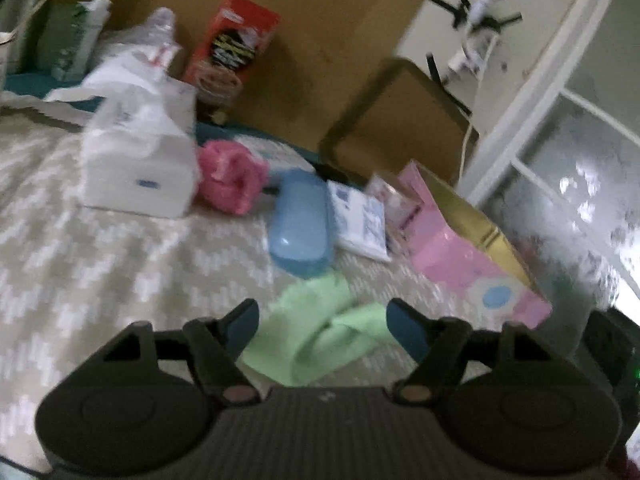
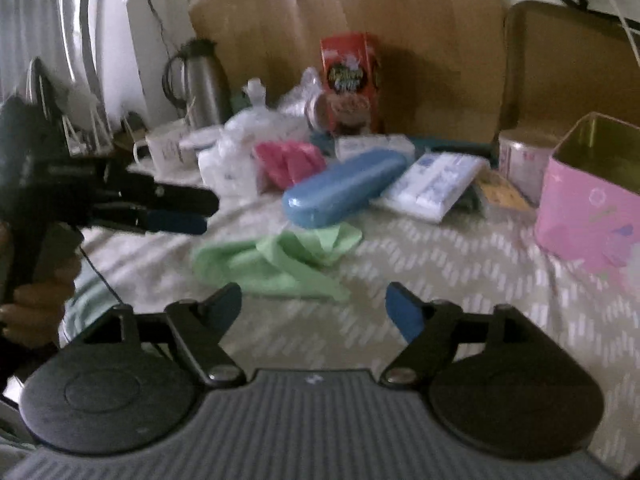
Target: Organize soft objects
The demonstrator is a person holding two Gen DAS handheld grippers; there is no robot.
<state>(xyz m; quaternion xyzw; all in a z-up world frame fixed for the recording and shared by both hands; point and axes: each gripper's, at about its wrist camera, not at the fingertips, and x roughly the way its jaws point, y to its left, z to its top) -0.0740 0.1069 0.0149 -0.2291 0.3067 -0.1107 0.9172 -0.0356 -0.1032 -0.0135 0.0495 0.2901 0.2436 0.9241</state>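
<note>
Chevron bedspread (image 1: 100, 248), wooden headboard (image 1: 320, 40), perhaps frosted glass door (image 1: 580, 184)

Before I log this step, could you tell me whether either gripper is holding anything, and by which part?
Nothing is held. The left gripper and right gripper both stand open, and the green cloth lies loose on the bedspread.
</note>
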